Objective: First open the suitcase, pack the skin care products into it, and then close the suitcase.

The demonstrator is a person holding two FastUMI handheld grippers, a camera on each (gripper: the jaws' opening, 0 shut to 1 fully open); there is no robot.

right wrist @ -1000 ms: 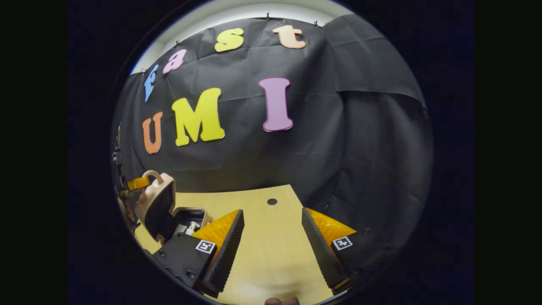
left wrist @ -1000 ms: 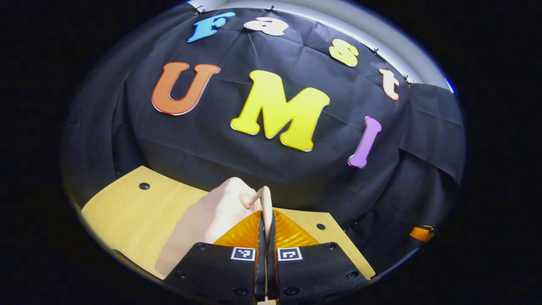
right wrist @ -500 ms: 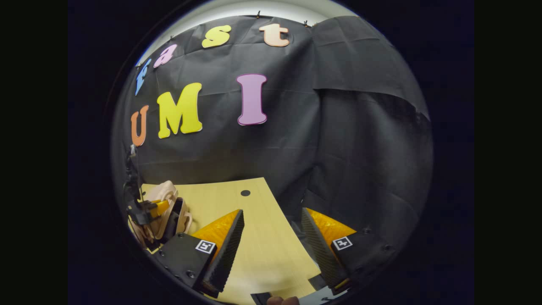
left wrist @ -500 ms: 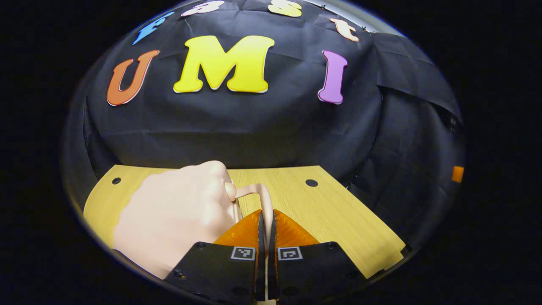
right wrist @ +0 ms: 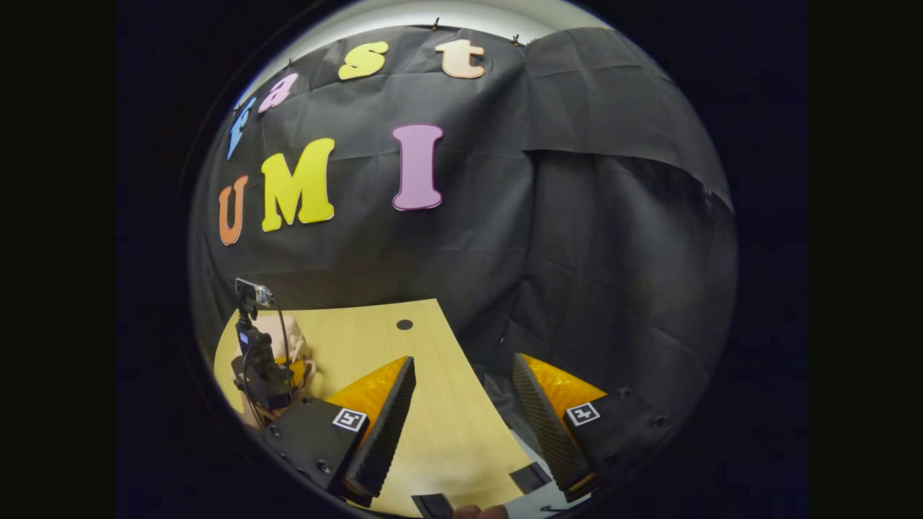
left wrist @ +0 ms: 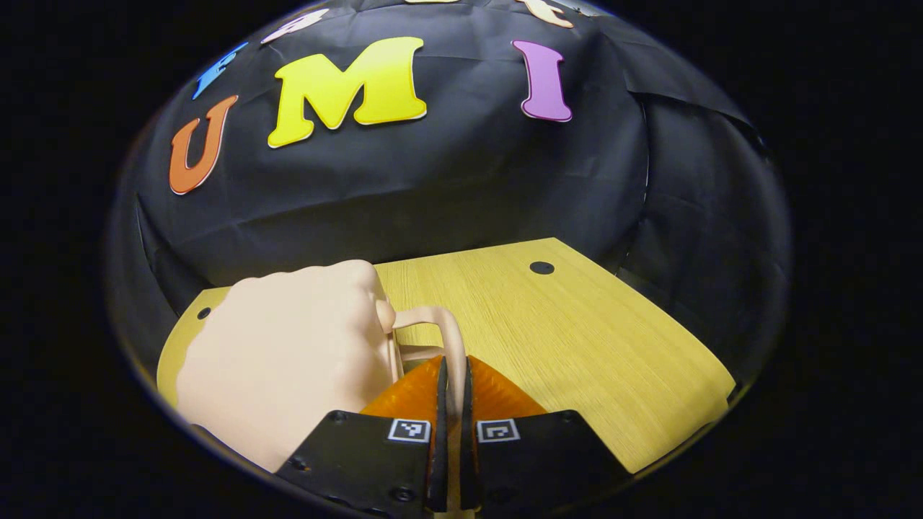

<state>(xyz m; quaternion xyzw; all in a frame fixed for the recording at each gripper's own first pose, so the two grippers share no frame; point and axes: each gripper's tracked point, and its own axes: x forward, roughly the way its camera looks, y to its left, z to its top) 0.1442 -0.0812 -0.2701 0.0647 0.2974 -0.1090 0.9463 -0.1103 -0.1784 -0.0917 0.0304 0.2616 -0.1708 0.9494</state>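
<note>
A small beige suitcase (left wrist: 281, 353) lies on the wooden table (left wrist: 577, 331) with its rounded lid facing up and lowered. Its thin handle (left wrist: 441, 321) sticks out to the right of the shell. My left gripper (left wrist: 451, 375) is shut on that handle, both fingers pressing on its loop. In the right gripper view the suitcase (right wrist: 288, 333) sits low at the far left, partly behind the left gripper (right wrist: 263, 371) and its camera mount. My right gripper (right wrist: 461, 404) stands open over the table, well to the right of the case, holding nothing.
The table's right edge and front corner (left wrist: 710, 382) fall off to black cloth. A round hole (left wrist: 541, 267) marks the far right of the tabletop. In the right gripper view the table edge (right wrist: 476, 404) runs between my fingers.
The suitcase lid, upright a second ago, has swung down with my left gripper holding the handle. The right gripper has drifted right, off toward the table's edge.
</note>
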